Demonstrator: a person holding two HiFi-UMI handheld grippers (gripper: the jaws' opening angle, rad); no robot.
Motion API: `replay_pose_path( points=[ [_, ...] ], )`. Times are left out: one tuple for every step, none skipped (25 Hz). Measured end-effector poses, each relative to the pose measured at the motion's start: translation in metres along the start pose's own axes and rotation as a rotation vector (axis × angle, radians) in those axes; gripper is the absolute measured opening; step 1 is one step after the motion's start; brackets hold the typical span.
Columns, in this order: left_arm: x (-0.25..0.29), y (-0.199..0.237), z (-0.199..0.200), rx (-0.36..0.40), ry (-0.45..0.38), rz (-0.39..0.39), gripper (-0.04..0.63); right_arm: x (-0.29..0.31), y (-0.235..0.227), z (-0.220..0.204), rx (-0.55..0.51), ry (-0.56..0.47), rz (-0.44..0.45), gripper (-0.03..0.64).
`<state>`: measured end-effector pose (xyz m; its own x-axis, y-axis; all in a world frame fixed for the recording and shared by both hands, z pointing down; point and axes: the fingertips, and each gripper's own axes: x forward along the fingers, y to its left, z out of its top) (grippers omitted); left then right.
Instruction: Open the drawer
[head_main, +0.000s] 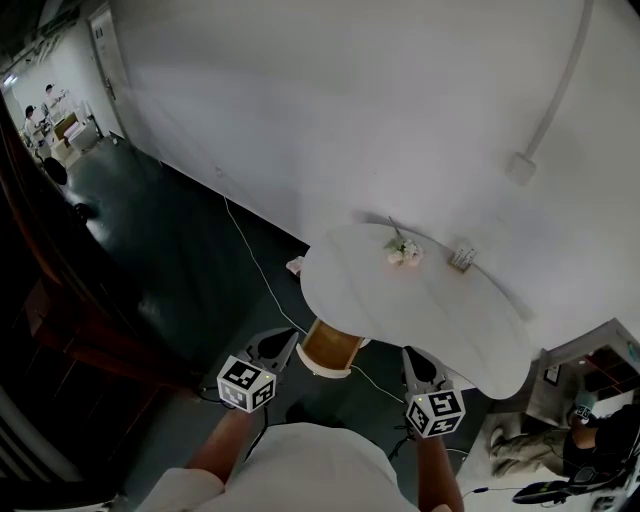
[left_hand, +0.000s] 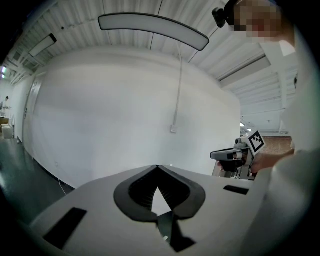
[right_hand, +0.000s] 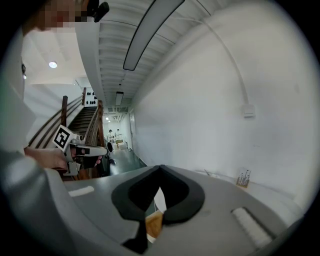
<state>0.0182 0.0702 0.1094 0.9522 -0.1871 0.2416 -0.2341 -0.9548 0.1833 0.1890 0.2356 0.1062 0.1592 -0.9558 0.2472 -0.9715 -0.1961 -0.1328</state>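
— White wall (head_main: 350, 100), dark floor (head_main: 180, 240). How do the jaws stand?
— The left gripper (left_hand: 158, 167) has its tips pressed together with nothing between them. The right gripper (right_hand: 160, 168) is the same, closed and empty.
— And the drawer?
— The tan wooden drawer (head_main: 328, 347) sits under the near edge of the white table (head_main: 430, 320), between the two grippers, just beside the left one's tips.
— What's on top?
— Small flowers (head_main: 403, 252) and a little stand (head_main: 461, 258) on the wall side, well apart from the drawer

Head view steeply down; gripper views near-level; all share wall (head_main: 350, 120).
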Motion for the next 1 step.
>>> replay_pose_path(
  points=[
    [0.0010, 0.0010, -0.0001, 0.000, 0.001, -0.002, 0.006, 0.0011, -0.0002, 0.0005, -0.001, -0.001, -0.001, 0.011]
  ],
)
